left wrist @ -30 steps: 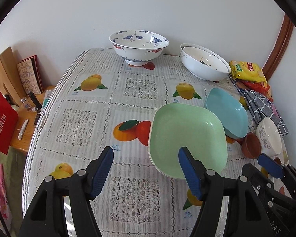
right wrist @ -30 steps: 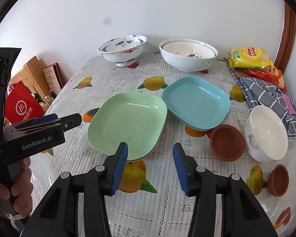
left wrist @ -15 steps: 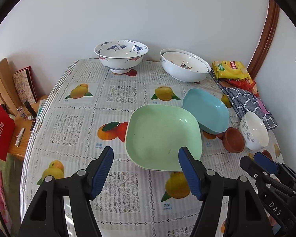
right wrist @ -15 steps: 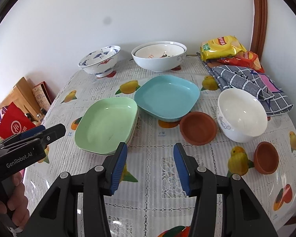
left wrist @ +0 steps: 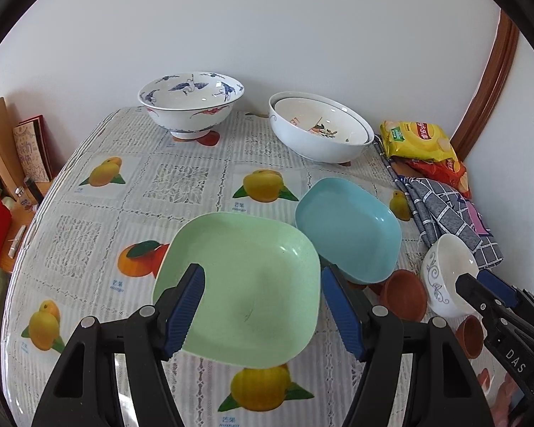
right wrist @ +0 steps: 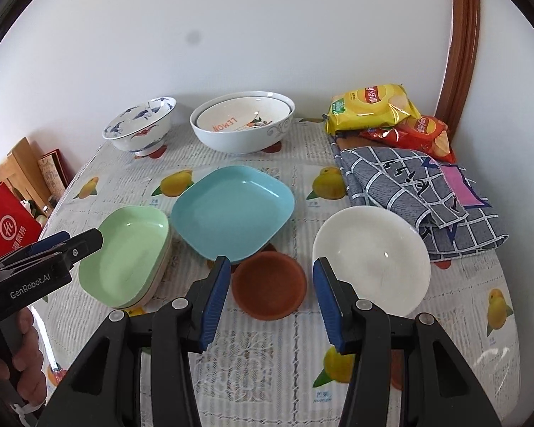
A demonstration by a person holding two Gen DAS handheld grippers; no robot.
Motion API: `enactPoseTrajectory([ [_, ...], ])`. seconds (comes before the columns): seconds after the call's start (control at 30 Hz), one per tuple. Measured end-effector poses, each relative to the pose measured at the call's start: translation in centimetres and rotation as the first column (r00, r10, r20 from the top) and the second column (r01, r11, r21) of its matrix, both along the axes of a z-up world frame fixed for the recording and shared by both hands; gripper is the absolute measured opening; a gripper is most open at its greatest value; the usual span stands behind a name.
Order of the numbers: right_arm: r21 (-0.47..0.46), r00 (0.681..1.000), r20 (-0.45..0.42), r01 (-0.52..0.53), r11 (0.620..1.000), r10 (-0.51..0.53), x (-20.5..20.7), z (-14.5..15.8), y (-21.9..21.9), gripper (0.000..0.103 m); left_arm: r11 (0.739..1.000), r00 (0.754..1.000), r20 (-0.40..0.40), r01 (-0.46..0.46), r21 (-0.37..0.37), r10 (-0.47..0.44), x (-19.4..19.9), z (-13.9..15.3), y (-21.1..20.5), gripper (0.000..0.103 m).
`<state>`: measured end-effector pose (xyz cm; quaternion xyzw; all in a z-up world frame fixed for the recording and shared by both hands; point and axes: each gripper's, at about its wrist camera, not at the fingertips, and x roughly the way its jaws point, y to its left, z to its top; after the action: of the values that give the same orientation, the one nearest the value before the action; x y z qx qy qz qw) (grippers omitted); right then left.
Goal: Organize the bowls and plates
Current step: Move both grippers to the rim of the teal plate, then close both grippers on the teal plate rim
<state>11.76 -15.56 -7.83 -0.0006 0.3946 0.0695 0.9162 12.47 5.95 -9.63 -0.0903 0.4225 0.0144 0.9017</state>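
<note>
A stack of green square plates [left wrist: 245, 281] [right wrist: 128, 252] sits mid-table, a blue square plate [left wrist: 349, 227] [right wrist: 231, 210] to its right. My left gripper [left wrist: 263, 309] is open and empty, hovering over the green plates' near edge. My right gripper [right wrist: 268, 302] is open and empty, just in front of a brown saucer [right wrist: 268, 284] [left wrist: 404, 293]. A white bowl [right wrist: 372, 256] [left wrist: 448, 274] stands right of the saucer. A second small brown dish [left wrist: 470, 334] lies near the front right.
At the back stand a blue-and-white footed bowl [left wrist: 190, 110] [right wrist: 140, 128] and two nested white bowls [left wrist: 320, 128] [right wrist: 242, 124]. Chip bags [right wrist: 370, 106] and a checked cloth [right wrist: 420, 192] fill the right side. The table drops off at left beside a shelf with a red bag [right wrist: 10, 227].
The left gripper has moved forward over the green plates. The right gripper has shifted right and forward, from near the green plates to the brown saucer. Both stay open.
</note>
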Motion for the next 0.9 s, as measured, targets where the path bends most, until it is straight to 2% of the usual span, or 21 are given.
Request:
enactPoseTrajectory([
  [0.37, 0.030, 0.999, -0.045, 0.012, 0.999, -0.010, 8.6, -1.9, -1.0, 0.048, 0.998, 0.998, -0.044, 0.050, 0.040, -0.048, 7.3, -1.8, -2.4, 0.066],
  [0.53, 0.003, 0.998, -0.066, 0.007, 1.000, -0.007, 11.3, -3.1, -0.5, 0.048, 0.997, 0.996, -0.064, 0.060, 0.054, -0.057, 9.6, -2.7, -3.0, 0.066],
  [0.63, 0.018, 0.996, -0.085, 0.008, 1.000, -0.006, 12.4, -3.6, -0.2, 0.047, 0.996, 0.994, -0.080, 0.074, 0.054, -0.069, 10.7, -3.3, -3.3, 0.064],
  [0.7, 0.026, 0.995, -0.096, 0.009, 1.000, -0.007, 13.1, -4.0, 0.0, 0.045, 0.995, 0.993, -0.094, 0.078, 0.057, -0.073, 11.2, -3.8, -3.5, 0.063],
  [0.83, -0.033, 0.993, -0.120, 0.008, 0.999, -0.012, 14.2, -5.0, 0.8, 0.038, 0.995, 0.990, -0.120, 0.083, 0.056, -0.076, 12.3, -4.8, -3.7, 0.060],
  [0.9, -0.028, 0.991, -0.136, -0.001, 1.000, -0.003, 14.6, -5.5, 1.1, 0.035, 0.995, 0.988, -0.134, 0.086, 0.057, -0.078, 12.8, -5.2, -3.8, 0.058],
])
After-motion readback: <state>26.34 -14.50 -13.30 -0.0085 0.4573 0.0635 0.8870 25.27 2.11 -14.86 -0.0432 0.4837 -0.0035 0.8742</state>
